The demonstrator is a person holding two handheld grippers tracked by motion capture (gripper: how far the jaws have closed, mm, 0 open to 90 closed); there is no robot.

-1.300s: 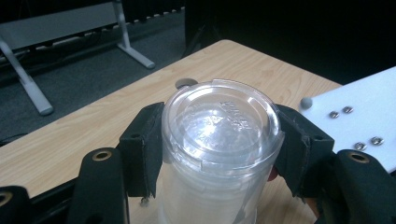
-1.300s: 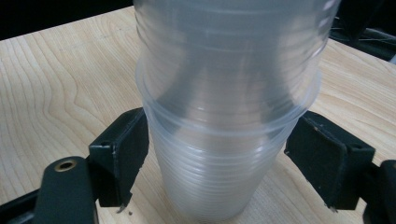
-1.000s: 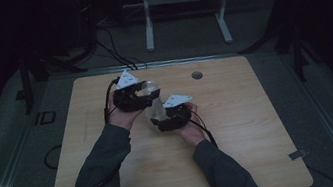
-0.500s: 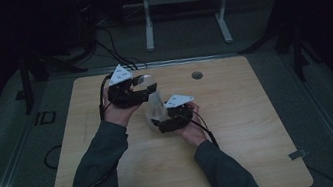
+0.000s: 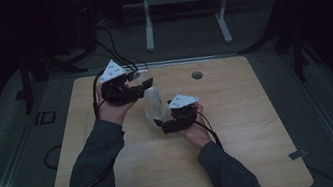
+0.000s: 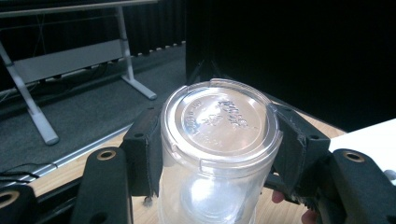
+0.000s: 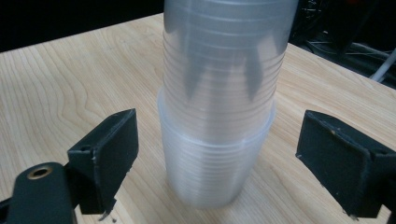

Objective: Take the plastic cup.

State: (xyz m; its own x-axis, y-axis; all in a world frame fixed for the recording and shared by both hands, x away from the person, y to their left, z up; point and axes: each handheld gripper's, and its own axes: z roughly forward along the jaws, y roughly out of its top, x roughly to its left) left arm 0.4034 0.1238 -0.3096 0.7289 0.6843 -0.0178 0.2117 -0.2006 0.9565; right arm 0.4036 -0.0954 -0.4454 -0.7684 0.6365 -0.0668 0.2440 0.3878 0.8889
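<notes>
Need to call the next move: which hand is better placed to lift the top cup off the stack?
Left. The left tongs are shut on the top cup, while the right tongs, jaws just opened, stand apart from the lower cups.

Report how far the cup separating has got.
Done: the left gripper is clamped on the upturned top cup. In hand: the right gripper has just opened its jaws, clear of the stack. Left: the top cup is not yet free of the stack.

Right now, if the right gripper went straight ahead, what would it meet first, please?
Most likely the stack of clear plastic cups, standing on the table between the right gripper and its open jaws' line.
</notes>
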